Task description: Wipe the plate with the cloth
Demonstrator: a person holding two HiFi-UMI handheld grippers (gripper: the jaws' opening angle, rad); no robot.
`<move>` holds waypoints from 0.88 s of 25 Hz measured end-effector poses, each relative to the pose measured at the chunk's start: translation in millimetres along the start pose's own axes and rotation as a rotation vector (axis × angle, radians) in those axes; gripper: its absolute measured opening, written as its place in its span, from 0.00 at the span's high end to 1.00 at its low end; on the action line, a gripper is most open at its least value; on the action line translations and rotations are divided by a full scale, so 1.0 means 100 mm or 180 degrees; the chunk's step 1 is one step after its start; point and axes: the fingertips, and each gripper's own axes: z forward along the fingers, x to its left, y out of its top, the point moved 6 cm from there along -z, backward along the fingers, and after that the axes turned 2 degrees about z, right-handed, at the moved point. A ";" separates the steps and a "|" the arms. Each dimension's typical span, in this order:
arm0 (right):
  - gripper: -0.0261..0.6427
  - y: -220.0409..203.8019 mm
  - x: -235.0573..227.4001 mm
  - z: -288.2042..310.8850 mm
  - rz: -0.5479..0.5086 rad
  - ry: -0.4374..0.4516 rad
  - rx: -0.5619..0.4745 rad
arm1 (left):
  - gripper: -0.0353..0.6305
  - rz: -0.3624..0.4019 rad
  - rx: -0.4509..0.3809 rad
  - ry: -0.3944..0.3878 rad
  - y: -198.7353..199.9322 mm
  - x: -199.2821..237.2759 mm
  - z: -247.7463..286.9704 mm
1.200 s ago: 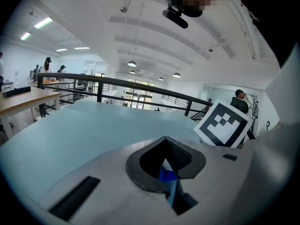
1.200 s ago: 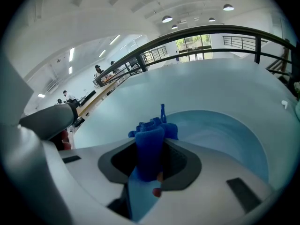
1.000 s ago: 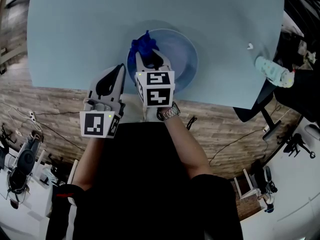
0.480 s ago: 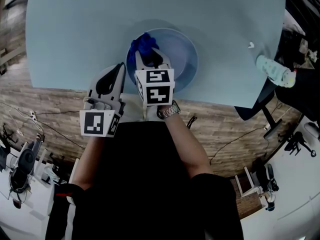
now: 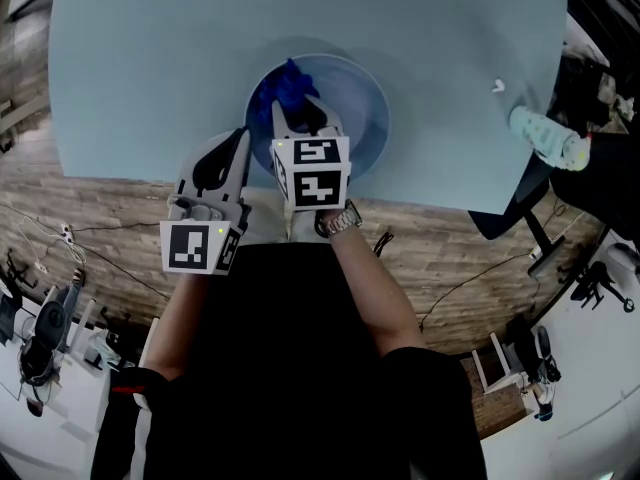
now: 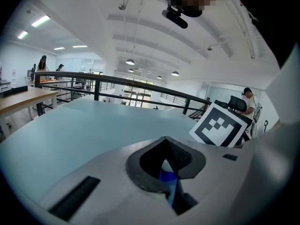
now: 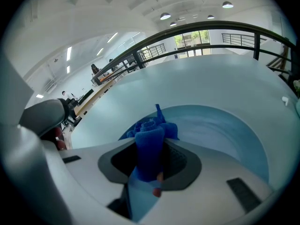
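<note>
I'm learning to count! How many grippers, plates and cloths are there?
Grippers: 2, left gripper and right gripper
Plates: 1, the blue plate
Cloths: 1, the blue cloth
Total: 4

My right gripper [image 5: 300,114]: over the near-left part of the blue plate [image 5: 358,98], with the blue cloth [image 5: 283,88] bunched at its tip.
My left gripper [image 5: 238,140]: at the table [image 5: 150,58] edge, just beside the plate's left rim.
Bottle [image 5: 545,138]: lying at the table's right edge.
</note>
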 end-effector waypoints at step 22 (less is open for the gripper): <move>0.78 -0.15 -0.52 -0.31 0.0161 -0.0238 -0.0068 | 0.95 0.0071 -0.0030 -0.0103 -0.05 -0.40 0.01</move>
